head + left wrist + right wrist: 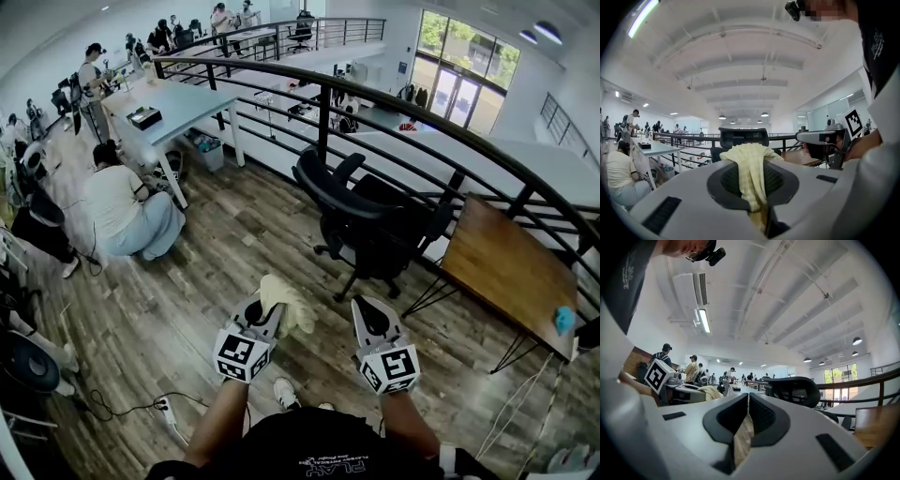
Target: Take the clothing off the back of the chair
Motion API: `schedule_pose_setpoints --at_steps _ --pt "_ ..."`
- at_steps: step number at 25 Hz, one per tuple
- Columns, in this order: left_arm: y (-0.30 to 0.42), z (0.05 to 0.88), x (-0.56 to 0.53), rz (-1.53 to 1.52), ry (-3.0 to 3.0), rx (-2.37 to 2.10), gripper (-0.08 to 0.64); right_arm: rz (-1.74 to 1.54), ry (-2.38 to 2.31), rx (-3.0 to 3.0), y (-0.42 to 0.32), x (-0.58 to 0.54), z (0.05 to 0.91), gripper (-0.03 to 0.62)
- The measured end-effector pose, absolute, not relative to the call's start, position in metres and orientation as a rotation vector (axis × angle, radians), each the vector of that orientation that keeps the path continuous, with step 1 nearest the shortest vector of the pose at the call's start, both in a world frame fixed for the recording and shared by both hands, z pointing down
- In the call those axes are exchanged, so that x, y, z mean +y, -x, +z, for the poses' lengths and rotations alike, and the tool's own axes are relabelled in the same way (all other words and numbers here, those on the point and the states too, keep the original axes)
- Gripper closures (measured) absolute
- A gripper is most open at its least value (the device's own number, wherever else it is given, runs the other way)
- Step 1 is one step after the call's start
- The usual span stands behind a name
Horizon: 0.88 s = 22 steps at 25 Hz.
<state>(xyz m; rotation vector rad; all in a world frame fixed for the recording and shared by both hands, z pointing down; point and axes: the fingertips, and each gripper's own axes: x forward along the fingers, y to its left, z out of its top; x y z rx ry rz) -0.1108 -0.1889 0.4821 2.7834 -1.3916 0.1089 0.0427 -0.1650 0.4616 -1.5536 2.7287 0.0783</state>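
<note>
A pale yellow garment (289, 306) hangs bunched from my left gripper (269, 309), which is shut on it a little in front of the person's body. In the left gripper view the cloth (749, 164) drapes over the jaws and down between them. The black office chair (375, 225) stands just beyond both grippers, by the railing, and its backrest (743, 137) is bare. My right gripper (374, 317) is held beside the left one, its jaws close together with nothing in them (747, 414). The chair's back (798, 390) shows to its right.
A curved black railing (422, 131) runs behind the chair. A wooden table (511, 267) stands at the right. A person sits on the floor (122, 211) at the left by a white table (173, 103). A power strip (169, 412) and its cable lie near the person's feet.
</note>
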Motion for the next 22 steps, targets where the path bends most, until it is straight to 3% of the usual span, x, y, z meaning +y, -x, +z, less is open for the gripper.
schedule_pose_setpoints --at_steps 22 --pt "0.108 0.484 -0.204 0.088 -2.745 -1.393 0.508 0.093 1.594 2.768 -0.041 -0.168 0.474 0.574"
